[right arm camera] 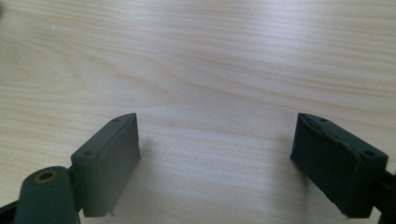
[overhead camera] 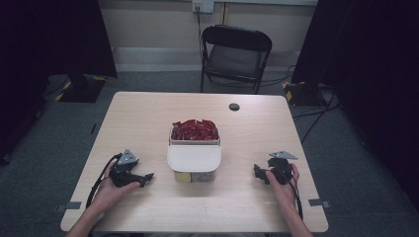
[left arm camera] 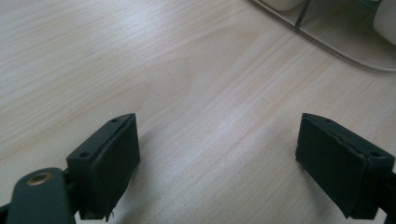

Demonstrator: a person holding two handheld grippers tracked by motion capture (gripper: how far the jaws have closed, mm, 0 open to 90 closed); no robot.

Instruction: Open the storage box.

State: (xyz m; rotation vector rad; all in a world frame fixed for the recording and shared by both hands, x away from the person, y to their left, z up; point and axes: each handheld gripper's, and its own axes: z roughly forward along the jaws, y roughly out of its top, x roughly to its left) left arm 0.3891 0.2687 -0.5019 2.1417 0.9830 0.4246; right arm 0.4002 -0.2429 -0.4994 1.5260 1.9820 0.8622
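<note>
A clear container (overhead camera: 194, 157) stands at the middle of the wooden table (overhead camera: 148, 118). Its far compartment holds several red packets (overhead camera: 194, 129), and a white lid (overhead camera: 193, 158) covers the near part. My left gripper (overhead camera: 148, 177) rests on the table to the left of the container, pointing right, open and empty (left arm camera: 217, 156). The container's rim (left arm camera: 345, 51) shows at the top right of the left gripper view. My right gripper (overhead camera: 257, 174) rests to the right of the container, pointing left, open (right arm camera: 215, 156) over bare wood.
A black folding chair (overhead camera: 234, 57) stands beyond the table's far edge. A small dark round hole (overhead camera: 234, 106) sits in the table near the far edge. Dark curtains and stands flank the room on both sides.
</note>
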